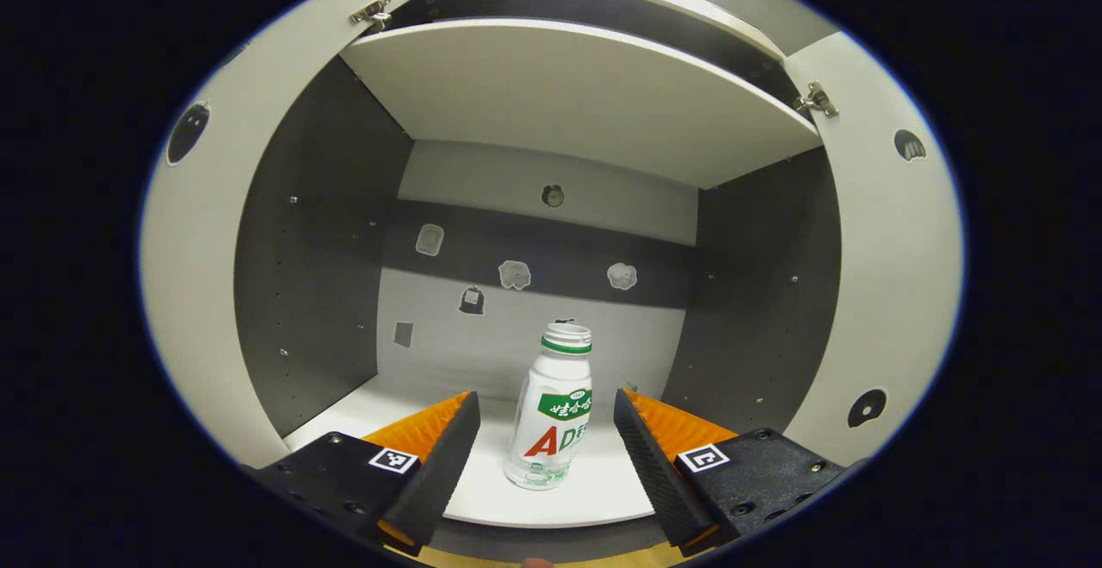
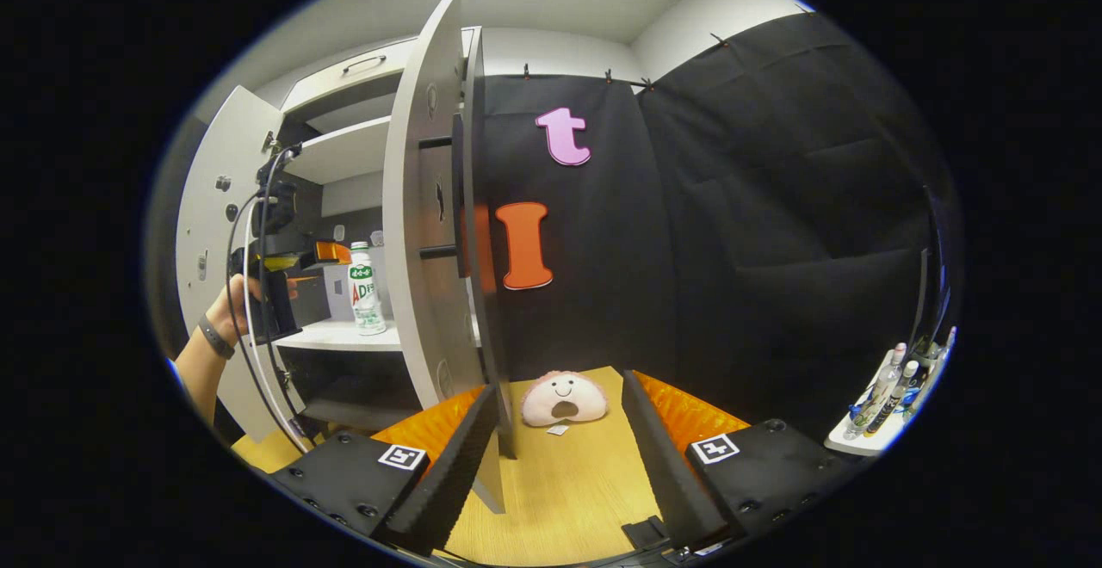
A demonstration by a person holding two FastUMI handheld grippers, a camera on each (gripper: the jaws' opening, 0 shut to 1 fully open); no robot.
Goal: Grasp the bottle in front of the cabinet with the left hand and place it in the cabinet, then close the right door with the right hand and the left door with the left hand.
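A white bottle (image 1: 551, 417) with a green band and no cap stands upright on the cabinet's lower shelf (image 1: 594, 499). My left gripper (image 1: 545, 398) is open, one finger on each side of the bottle, touching neither side. In the right gripper view the bottle (image 2: 366, 297) stands just past the left gripper (image 2: 297, 268), which a hand (image 2: 225, 303) holds. Both doors stand open: the left door (image 1: 194, 275) and the right door (image 1: 895, 293). My right gripper (image 2: 560, 389) is open and holds nothing, with the right door's edge (image 2: 426, 206) just beyond its left finger.
An upper shelf (image 1: 568, 95) roofs the compartment, and small stickers dot the back wall. A pink plush toy (image 2: 564, 398) lies on the wooden surface (image 2: 568, 482) ahead of the right gripper. A white tray (image 2: 865, 441) with small bottles sits at the far right.
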